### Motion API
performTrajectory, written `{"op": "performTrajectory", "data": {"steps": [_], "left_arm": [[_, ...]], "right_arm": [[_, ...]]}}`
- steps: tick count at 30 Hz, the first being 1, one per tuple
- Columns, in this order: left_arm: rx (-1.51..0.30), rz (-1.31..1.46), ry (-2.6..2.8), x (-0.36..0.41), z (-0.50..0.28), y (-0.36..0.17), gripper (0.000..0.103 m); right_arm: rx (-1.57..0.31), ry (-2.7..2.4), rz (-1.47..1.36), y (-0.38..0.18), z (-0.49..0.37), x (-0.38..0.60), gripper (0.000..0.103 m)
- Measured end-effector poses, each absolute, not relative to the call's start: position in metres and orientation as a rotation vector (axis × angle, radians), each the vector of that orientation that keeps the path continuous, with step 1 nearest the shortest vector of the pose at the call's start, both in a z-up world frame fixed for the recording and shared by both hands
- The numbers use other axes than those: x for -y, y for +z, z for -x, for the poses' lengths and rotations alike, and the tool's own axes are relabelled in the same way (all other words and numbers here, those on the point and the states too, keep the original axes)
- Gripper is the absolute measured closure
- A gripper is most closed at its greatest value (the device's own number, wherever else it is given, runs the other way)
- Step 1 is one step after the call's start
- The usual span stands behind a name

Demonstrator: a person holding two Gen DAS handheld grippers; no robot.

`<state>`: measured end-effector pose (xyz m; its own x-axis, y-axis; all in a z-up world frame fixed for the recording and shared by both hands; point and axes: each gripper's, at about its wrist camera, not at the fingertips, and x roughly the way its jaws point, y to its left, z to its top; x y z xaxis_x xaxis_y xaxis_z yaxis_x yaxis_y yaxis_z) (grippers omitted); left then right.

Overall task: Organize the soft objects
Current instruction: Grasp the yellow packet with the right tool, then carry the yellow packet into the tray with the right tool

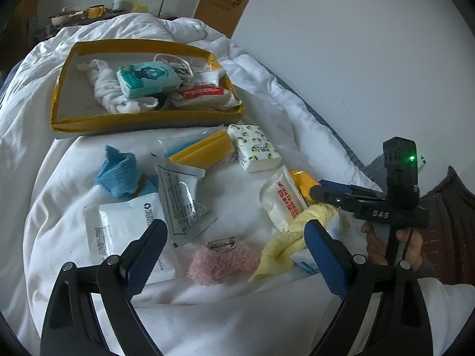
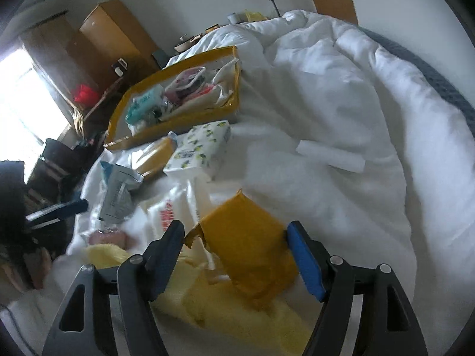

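the right gripper (image 2: 234,237) stood wide open astride the orange packet (image 2: 249,255) on the bed (image 2: 341,112), pads not pressing it, likely to lift it into the yellow-edged box (image 2: 166,124), while the left gripper (image 1: 234,237) hung open, empty.

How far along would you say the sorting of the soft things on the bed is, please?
Partly done: the yellow-rimmed box already holds a teal tissue pack and white cloth. In hand: the open right gripper straddles an orange-yellow packet, not gripped. Left: blue knitted sock, pink fluffy clip, lemon-print tissue pack.
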<state>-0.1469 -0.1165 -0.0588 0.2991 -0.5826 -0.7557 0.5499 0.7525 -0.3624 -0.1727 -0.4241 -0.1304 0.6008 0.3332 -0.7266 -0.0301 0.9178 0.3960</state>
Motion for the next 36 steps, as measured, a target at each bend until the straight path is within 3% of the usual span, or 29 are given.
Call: {"op": "performTrajectory", "data": {"steps": [11,13,15,17,18,20,21,22,23,29,36], "left_arm": [[-1.150,-0.228,-0.864,0.218,0.129,-0.066,0.010],[-1.167,-0.254,-0.855,0.231,0.121,-0.069,0.010],[-1.173,-0.254,-0.848,0.241,0.114,-0.073,0.020],[-1.177,-0.249,-0.866,0.250,0.113,-0.078,0.046],[-1.191,-0.260,-0.875,0.255,0.113,-0.084,0.048],[-1.216,-0.303,-0.857,0.264,0.115,-0.097,0.051],[-1.209,-0.318,-0.848,0.266,0.117,-0.100,0.055],[-1.198,-0.323,-0.848,0.266,0.119,-0.101,0.070],[-1.189,-0.321,-0.843,0.265,0.120,-0.101,0.078],[-1.114,-0.223,-0.870,0.240,0.126,-0.084,0.096],[-1.040,-0.080,-0.922,0.215,0.124,-0.061,0.101]], "right_arm": [[-0.895,0.168,-0.393,-0.143,0.183,0.441,0.029],[-0.880,0.168,-0.384,-0.141,0.185,0.440,0.037],[-0.862,0.160,-0.381,-0.138,0.188,0.441,0.041],[-0.837,0.158,-0.385,-0.135,0.191,0.442,0.044],[-0.828,0.157,-0.385,-0.134,0.192,0.442,0.047],[-0.796,0.162,-0.388,-0.130,0.195,0.444,0.068],[-0.786,0.159,-0.387,-0.127,0.195,0.445,0.069],[-0.766,0.154,-0.390,-0.124,0.197,0.446,0.071],[-0.754,0.152,-0.392,-0.121,0.199,0.447,0.072],[-0.722,0.166,-0.410,-0.114,0.199,0.450,0.077],[-0.656,0.207,-0.390,-0.097,0.205,0.445,0.081]]}}
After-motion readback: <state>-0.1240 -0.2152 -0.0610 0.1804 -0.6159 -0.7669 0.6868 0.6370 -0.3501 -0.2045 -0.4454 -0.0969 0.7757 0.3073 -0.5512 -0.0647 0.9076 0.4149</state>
